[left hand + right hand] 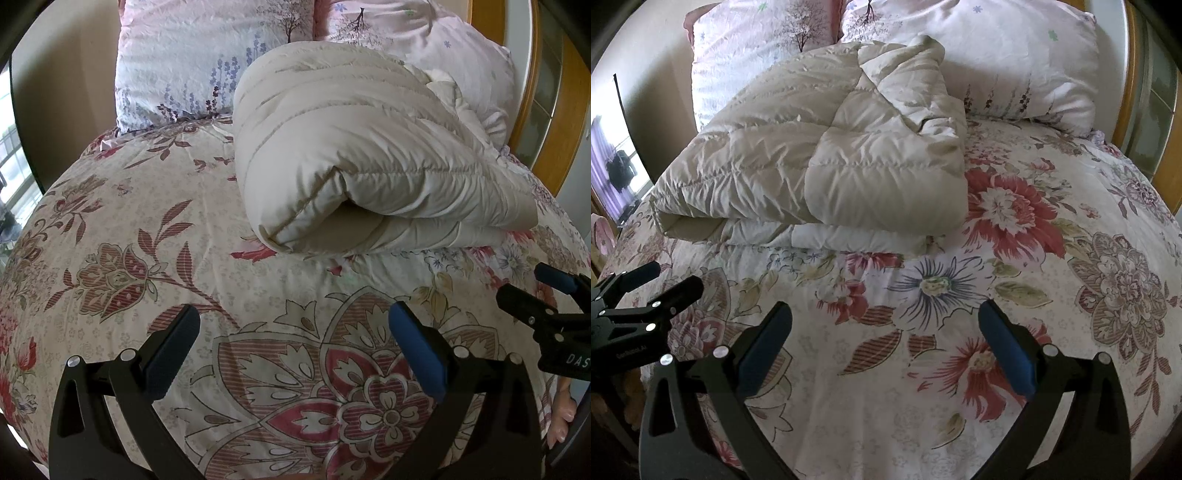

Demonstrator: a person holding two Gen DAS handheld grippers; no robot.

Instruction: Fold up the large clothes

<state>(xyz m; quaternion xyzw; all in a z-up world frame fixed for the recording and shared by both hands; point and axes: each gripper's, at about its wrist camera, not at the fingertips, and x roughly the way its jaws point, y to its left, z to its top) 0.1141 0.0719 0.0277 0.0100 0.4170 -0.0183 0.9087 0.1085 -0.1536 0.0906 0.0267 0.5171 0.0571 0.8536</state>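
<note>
While both tongs hang spread and empty over the flowered bedspread (1015, 258), left gripper (295, 354) beside right gripper (886, 350), the folded cream coat (354, 147) lies well ahead, long axis crosswise, before the pillows (192, 62).

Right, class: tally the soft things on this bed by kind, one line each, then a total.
Pillows: 2, left pillow, right pillow
Folded cream padded garment: 1
Floral bedspread: 1
Total: 4
</note>
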